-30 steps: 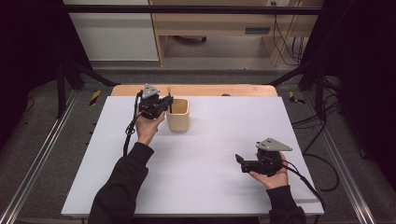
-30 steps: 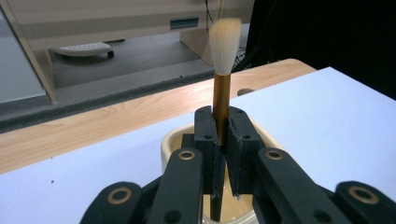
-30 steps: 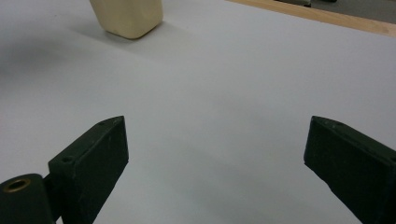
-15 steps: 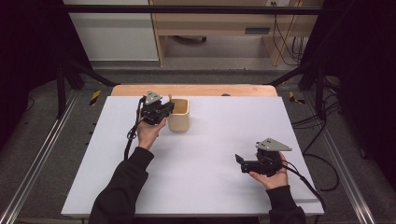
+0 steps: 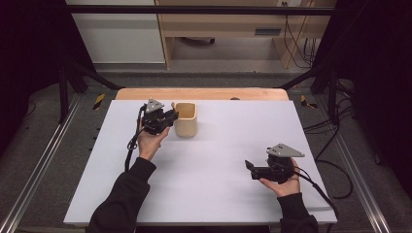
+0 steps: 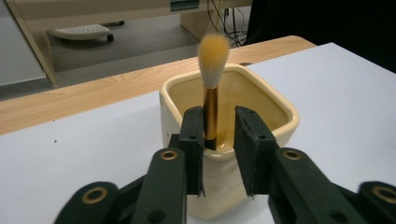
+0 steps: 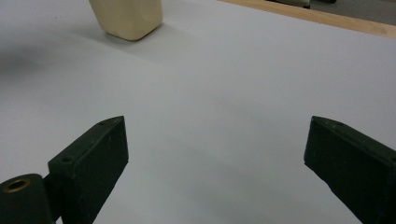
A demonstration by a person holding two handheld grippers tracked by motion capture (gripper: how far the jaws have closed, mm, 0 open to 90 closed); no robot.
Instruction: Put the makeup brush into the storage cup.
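Just beside the cream, square-mouthed ceramic cup (image 5: 185, 119), on its left in the high view, the left hand-held gripper (image 6: 218, 140) has its jaws slightly parted, having just been opening; a makeup brush with a golden handle and pale orange-tipped bristles (image 6: 212, 79) stands upright between them, its lower end inside the cup, touching one pad while the other stands clear. Well apart from the cup, toward the near right of the white desk (image 5: 218, 160), the right hand-held gripper (image 5: 250, 167) is wide open and holds nothing.
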